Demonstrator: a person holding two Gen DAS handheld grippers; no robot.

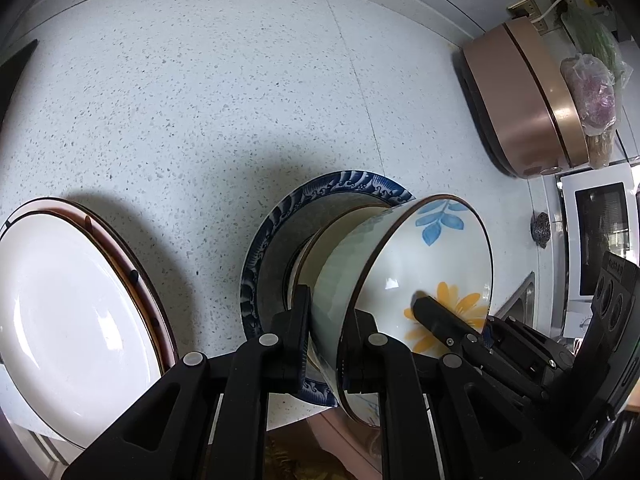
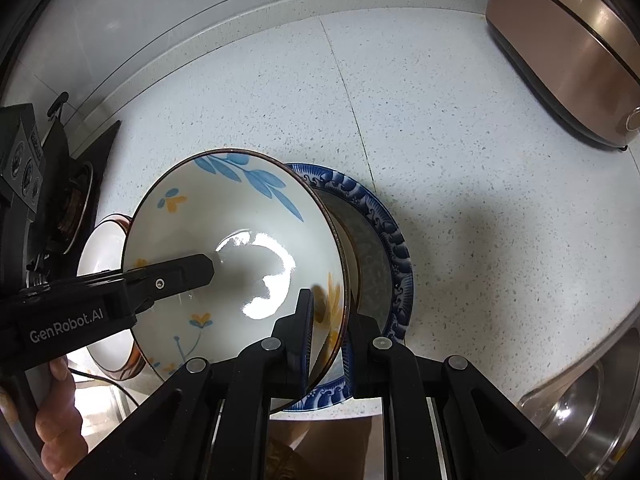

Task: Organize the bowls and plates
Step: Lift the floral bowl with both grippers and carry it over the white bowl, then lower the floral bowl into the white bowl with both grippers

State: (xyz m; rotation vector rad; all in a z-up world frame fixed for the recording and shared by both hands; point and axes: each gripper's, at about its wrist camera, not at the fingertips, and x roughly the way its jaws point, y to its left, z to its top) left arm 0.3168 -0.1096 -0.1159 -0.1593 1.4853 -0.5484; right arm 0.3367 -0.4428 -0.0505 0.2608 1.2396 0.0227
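A white bowl with blue leaves and orange flowers [image 1: 412, 256] [image 2: 224, 240] hangs tilted, held by both grippers on opposite sides of its rim. My left gripper [image 1: 330, 312] is shut on the bowl's wall, one finger inside and one outside. My right gripper [image 2: 332, 316] is shut on the facing rim in the same way. Just below the bowl sits a brown-rimmed bowl [image 1: 320, 240] on a blue-patterned plate [image 1: 272, 224] [image 2: 384, 240]. Whether the two bowls touch I cannot tell. A stack of white plates with brown rims [image 1: 60, 300] lies to the left.
A bronze rice cooker [image 1: 520, 100] [image 2: 568, 48] stands at the back right with bagged food [image 1: 592, 88] beside it. A white microwave [image 1: 600, 240] is further right. A gas stove [image 2: 72, 200] is on the left, a steel pot [image 2: 580, 408] on the right. The counter edge runs just below the plates.
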